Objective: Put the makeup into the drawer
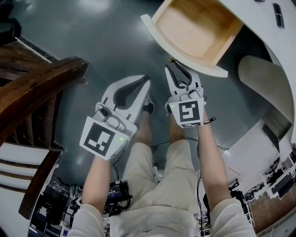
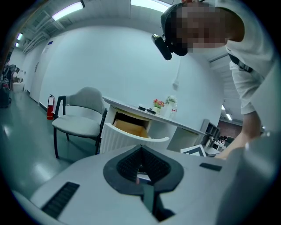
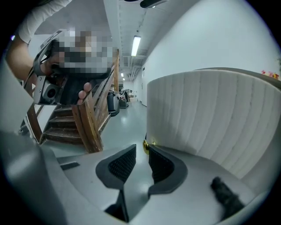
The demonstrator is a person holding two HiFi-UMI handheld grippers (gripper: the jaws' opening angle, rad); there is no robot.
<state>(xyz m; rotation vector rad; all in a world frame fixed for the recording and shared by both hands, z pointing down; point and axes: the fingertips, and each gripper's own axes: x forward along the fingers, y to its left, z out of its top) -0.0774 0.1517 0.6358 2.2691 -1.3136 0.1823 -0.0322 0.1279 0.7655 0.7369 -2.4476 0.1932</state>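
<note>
The drawer (image 1: 194, 28) is showing a tan wooden inside and a white ribbed front bearing a gold knob (image 3: 146, 146). Beside the drawer, the off-white left gripper (image 1: 146, 79) and right gripper (image 1: 175, 73) are wearing black dimpled pads (image 3: 120, 165) and black-and-white markers (image 1: 188, 112). Dark brown stairs (image 1: 32, 78) are standing left of it.

Grey floor (image 1: 92, 41), white desk (image 1: 252, 14), drawer (image 1: 194, 28) out.
Chair (image 2: 81, 123) on floor beside desk, stairs (image 1: 32, 74) well apart; flowers (image 2: 158, 104), bottle (image 2: 172, 104) on desk top.
</note>
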